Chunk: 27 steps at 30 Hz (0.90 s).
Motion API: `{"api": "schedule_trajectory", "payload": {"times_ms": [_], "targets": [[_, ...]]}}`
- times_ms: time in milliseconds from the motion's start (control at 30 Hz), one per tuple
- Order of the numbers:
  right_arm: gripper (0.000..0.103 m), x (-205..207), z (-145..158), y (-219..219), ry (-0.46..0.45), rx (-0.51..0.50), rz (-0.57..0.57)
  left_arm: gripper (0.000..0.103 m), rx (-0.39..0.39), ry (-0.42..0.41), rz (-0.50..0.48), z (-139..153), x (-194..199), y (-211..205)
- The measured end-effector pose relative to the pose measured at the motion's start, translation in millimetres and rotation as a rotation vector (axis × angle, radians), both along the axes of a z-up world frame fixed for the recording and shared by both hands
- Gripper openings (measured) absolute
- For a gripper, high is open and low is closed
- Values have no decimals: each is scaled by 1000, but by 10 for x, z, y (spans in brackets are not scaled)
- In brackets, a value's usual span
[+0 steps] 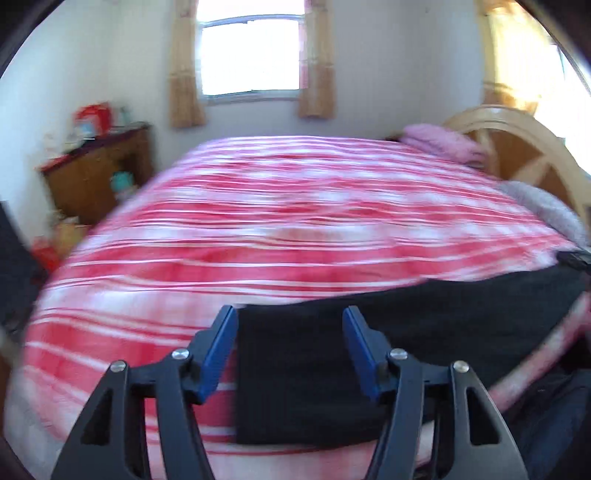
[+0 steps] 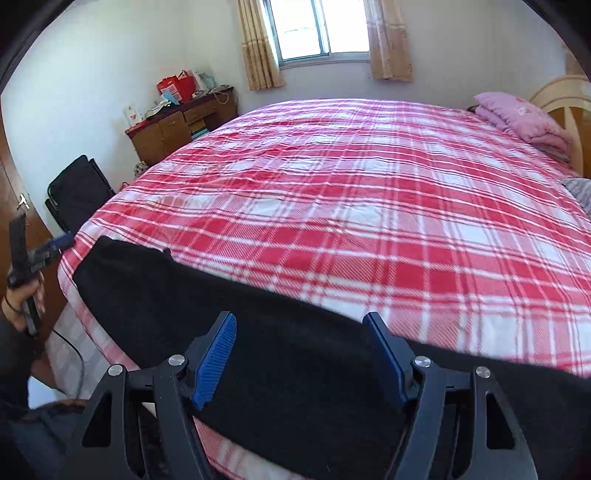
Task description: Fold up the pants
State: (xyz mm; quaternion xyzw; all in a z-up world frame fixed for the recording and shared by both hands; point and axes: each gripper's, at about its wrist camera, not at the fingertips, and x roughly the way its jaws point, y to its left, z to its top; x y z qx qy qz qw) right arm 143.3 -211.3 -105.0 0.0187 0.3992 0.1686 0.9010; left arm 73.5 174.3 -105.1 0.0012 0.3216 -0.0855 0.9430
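Black pants (image 1: 314, 369) (image 2: 184, 295) lie flat in a long strip along the near edge of a bed with a red-and-white plaid cover (image 1: 277, 221) (image 2: 351, 203). My left gripper (image 1: 290, 310) hovers over the pants' left end, open, its blue pads (image 1: 221, 343) apart and pressing on nothing. My right gripper (image 2: 299, 317) stands open over the pants further right, with only flat cloth below its pads (image 2: 214, 358). The right wrist view also shows the left gripper (image 2: 55, 243) at the far left, held by a hand (image 2: 22, 295). The left wrist view is blurred.
A wooden cabinet (image 2: 177, 125) (image 1: 92, 177) with clutter on top stands by the far left wall. A black folded item (image 2: 77, 192) leans beside the bed's left corner. Pink pillows (image 2: 517, 118) (image 1: 439, 142) and a wooden headboard (image 1: 517, 147) are at the right. A curtained window (image 2: 321, 29) is behind.
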Motion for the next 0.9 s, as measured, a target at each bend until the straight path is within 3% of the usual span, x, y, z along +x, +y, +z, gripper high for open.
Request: {"api": "schedule_trajectory", "payload": {"times_ms": [67, 167, 300, 367, 500, 633, 733, 900], "targets": [[72, 228, 62, 119, 22, 14, 26, 62, -16, 32, -98, -111, 60, -326], [72, 597, 114, 392, 82, 59, 89, 62, 41, 67, -221, -307, 119, -815], [67, 899, -7, 918, 141, 14, 177, 62, 98, 87, -289, -454, 122, -1181], [61, 1003, -118, 1146, 175, 1, 211, 62, 99, 110, -295, -527, 119, -1201], [60, 1141, -362, 1506, 219, 8, 267, 62, 65, 208, -308, -777, 111, -1104], [60, 1260, -518, 1704, 256, 79, 285, 63, 63, 187, -322, -759, 41, -1102], [60, 1338, -599, 1835, 270, 105, 289, 71, 71, 181, -336, -798, -10, -1187], [60, 1310, -602, 1758, 259, 21, 306, 72, 94, 174, -342, -788, -67, -1203]]}}
